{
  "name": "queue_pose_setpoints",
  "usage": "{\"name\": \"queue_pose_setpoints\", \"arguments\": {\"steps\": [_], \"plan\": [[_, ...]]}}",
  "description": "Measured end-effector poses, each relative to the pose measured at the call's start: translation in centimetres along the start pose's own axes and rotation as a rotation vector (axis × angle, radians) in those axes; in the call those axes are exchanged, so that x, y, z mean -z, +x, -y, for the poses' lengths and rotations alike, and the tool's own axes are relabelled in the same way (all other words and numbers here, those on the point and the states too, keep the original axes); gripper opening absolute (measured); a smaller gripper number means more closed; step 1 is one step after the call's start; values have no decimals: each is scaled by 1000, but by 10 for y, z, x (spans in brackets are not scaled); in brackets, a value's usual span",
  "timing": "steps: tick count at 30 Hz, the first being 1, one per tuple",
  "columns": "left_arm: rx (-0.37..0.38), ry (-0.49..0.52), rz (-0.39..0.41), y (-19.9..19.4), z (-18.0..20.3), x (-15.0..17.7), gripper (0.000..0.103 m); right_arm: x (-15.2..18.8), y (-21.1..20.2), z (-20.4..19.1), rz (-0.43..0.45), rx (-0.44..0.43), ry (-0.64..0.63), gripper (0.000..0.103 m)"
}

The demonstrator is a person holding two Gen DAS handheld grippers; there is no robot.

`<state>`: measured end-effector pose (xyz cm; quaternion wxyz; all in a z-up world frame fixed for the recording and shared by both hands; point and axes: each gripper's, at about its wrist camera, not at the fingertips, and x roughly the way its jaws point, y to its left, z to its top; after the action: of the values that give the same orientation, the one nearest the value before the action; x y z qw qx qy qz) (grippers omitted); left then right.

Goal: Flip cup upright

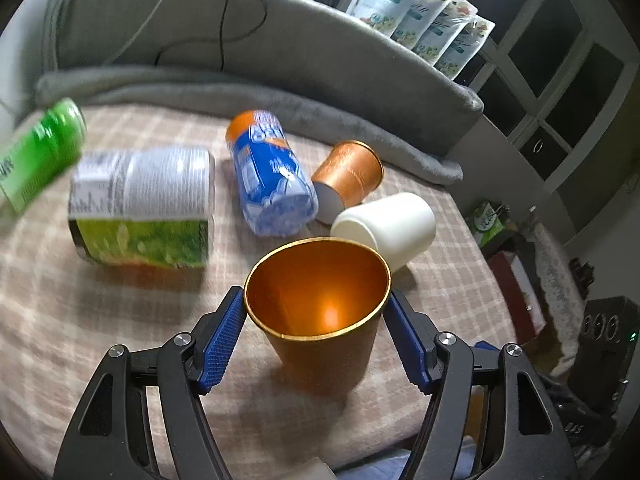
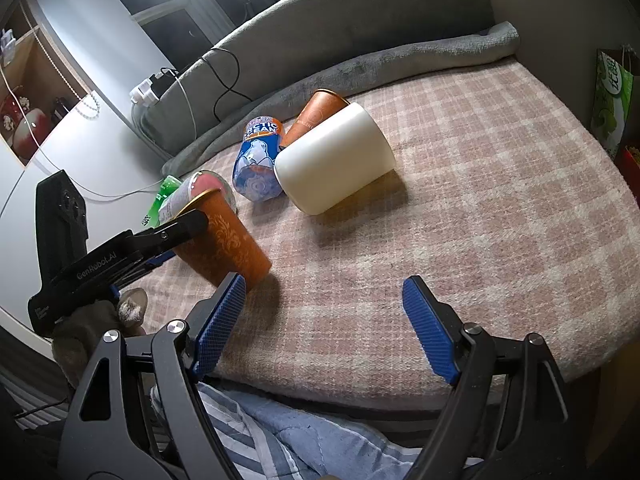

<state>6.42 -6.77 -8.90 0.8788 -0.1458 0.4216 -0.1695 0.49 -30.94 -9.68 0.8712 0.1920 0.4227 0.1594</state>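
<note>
Cups x3: orange cup point(image 1: 320, 312) upright, left gripper point(image 1: 316, 312) clamped

Left claw point(image 1: 316, 312) clamped on load, right claw point(image 2: 324, 320) spread wide.

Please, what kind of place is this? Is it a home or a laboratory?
Most likely a home, probably a bedroom: the cups lie on a checked blanket over a bed with a grey padded headboard, and a power strip with cables sits beside it.
</note>
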Motion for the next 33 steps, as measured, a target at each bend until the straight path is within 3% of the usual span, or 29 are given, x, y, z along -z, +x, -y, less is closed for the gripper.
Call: {"name": "queue_pose_setpoints", "arguments": {"steps": [13, 33], "plan": [[-106, 139, 80, -3, 10, 1, 69, -1, 1, 2, 1, 4, 10, 83], [-180, 318, 99, 4, 36, 19, 70, 1, -3, 1, 21, 8, 14, 83]]}}
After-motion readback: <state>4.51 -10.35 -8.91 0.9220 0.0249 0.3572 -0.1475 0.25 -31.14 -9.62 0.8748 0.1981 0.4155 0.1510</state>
